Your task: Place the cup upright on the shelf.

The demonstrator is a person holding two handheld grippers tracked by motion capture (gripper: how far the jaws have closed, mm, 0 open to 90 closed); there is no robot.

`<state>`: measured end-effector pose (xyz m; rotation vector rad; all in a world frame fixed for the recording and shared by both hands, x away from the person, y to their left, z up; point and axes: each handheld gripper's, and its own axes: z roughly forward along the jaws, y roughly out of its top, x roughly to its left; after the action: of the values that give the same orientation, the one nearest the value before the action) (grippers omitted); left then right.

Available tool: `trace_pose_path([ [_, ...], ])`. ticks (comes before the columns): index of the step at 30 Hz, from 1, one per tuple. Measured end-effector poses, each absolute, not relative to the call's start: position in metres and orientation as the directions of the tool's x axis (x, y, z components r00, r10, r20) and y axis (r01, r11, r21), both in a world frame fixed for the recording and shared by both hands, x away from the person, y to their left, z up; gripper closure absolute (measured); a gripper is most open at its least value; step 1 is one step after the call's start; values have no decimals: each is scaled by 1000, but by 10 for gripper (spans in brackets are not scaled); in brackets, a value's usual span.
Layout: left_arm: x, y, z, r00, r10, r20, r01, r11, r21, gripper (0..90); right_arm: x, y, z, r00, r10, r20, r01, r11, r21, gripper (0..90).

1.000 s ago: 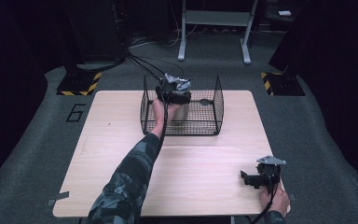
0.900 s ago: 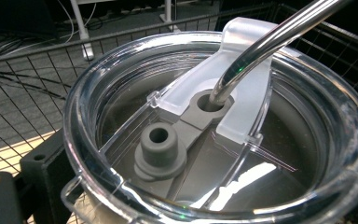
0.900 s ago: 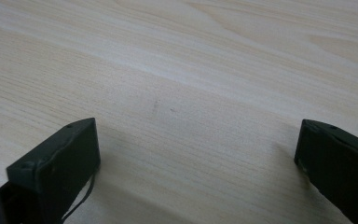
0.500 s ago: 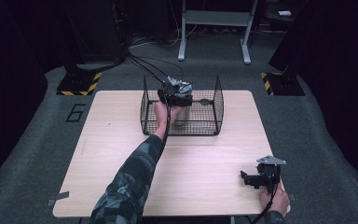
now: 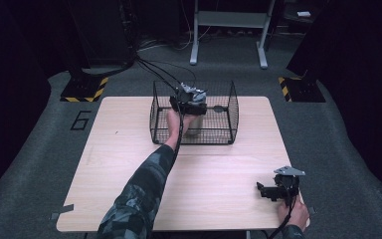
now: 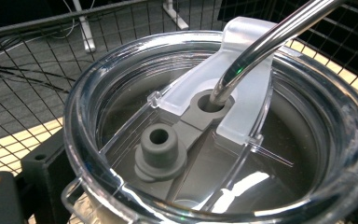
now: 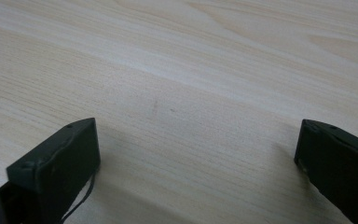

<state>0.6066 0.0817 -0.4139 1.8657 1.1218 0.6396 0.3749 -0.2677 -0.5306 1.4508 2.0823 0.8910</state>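
A clear-lidded tumbler (image 6: 182, 154) with a metal straw (image 6: 265, 42) stands inside a black wire basket (image 5: 231, 107) at the back middle of the table. My left gripper (image 5: 191, 107) reaches down into the basket from above and is shut on the tumbler (image 5: 195, 125) near its rim. One black finger (image 6: 42, 172) shows against the cup's side; the other is hidden behind the lid. My right gripper (image 5: 271, 191) rests low at the table's front right corner. It stands open, with bare wood between its jaws (image 7: 196, 149).
The wooden table (image 5: 129, 149) lies bare around the basket. Basket wires (image 6: 28, 84) close in around the tumbler on all sides. Cables (image 5: 154, 69) run from the left gripper to the floor behind. Stands and a metal frame (image 5: 229, 30) sit beyond the far edge.
The left gripper and tumbler shifted slightly inside the basket. The right gripper has not moved.
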Motion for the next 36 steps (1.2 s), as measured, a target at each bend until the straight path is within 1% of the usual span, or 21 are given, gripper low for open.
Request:
trace_pose_path([
  [9, 602, 83, -417, 469, 883, 16, 443, -251, 861, 38, 375, -267, -531, -344, 939, 3, 649, 235, 724, 0],
  [13, 599, 89, -418, 468, 884, -7, 455, -234, 859, 38, 375, -268, -530, -357, 934, -1, 647, 248, 721, 0],
  [18, 594, 91, -418, 477, 879, 11, 455, -257, 853, 37, 375, -268, -530, -357, 934, -1, 647, 248, 721, 0],
  [24, 593, 92, -419, 477, 879, 5, 445, -246, 861, 37, 375, -268, -531, -358, 934, -2, 646, 249, 721, 0],
  [36, 593, 96, -415, 508, 861, 3, 455, -272, 848, 31, 375, -268, -531, -358, 934, -2, 646, 249, 721, 0],
])
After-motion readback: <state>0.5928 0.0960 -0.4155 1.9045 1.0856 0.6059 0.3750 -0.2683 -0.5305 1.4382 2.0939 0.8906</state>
